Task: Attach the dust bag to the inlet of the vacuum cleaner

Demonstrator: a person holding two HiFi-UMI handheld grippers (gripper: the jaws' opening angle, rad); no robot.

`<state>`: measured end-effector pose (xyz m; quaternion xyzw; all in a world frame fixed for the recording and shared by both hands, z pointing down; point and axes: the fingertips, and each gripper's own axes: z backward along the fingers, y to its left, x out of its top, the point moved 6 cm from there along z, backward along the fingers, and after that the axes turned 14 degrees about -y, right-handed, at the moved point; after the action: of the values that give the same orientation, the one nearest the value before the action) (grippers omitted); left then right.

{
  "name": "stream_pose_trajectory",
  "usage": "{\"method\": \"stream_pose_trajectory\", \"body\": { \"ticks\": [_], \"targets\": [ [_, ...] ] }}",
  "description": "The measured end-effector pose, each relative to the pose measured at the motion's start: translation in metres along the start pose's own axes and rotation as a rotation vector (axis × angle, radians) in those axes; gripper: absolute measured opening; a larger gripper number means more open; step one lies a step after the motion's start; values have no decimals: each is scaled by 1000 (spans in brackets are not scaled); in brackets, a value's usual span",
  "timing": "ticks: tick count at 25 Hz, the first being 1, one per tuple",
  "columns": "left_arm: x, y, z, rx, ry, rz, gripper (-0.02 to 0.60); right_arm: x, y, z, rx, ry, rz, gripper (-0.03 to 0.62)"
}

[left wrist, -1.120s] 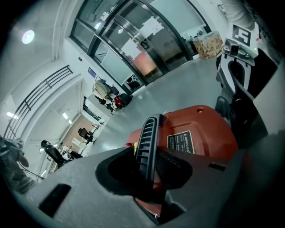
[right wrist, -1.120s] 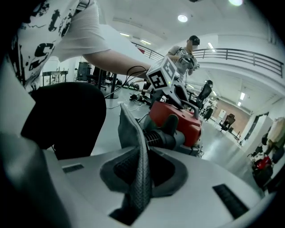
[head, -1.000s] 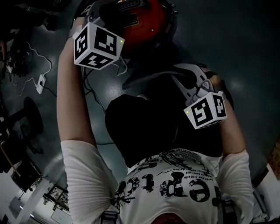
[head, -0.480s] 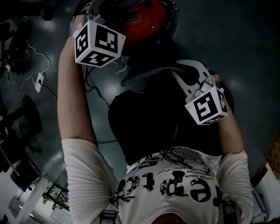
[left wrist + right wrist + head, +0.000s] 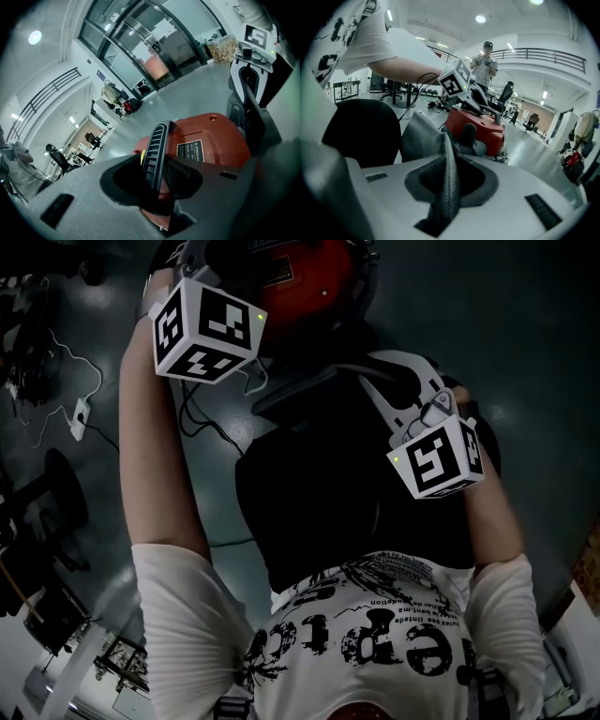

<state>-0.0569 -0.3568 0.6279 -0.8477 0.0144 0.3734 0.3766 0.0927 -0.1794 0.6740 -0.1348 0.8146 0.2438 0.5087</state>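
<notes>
While left gripper (image 5: 157,182) jaws clamp vacuum handle (image 5: 157,145), right gripper (image 5: 447,187) jaws pinch dust bag (image 5: 417,138); person (image 5: 486,63) stands beyond.

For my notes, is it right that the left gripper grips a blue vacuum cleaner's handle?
Not quite: the vacuum cleaner is red, not blue, as the left gripper view shows; the left gripper does grip its handle.

My right gripper (image 5: 448,176) crept a bit closer to the vacuum cleaner (image 5: 305,277) and rolled slightly; the dust bag (image 5: 417,136) edge came along.
</notes>
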Motion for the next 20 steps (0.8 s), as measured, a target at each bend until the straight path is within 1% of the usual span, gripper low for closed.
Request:
{"method": "stream_pose_trajectory", "body": {
  "ticks": [5,7,10,13,16,18,20],
  "targets": [
    [0,0,-3,3,-4,-4,126,-1,-7,-6,-54,6,31,57],
    [0,-1,-2,9,-1,-7,126,-3,-8,-8,-61,8,38,58],
    [-2,-1,-2,20,-11,-7,126,-4,-10,-10,-10,26,-23,58],
    [-2,-2,0,43,-51,3,126,-4,-13,-8,37,22,-77,58],
    [-3,-2,0,62,-66,-12,129,-6,-15,-8,31,-9,-111,58],
    [2,-4,5,71,-86,-30,150,-7,-16,-6,15,-22,-126,83],
    [11,-5,17,86,-130,-16,167,-3,-17,-2,3,-46,-157,129]
  ]
}}
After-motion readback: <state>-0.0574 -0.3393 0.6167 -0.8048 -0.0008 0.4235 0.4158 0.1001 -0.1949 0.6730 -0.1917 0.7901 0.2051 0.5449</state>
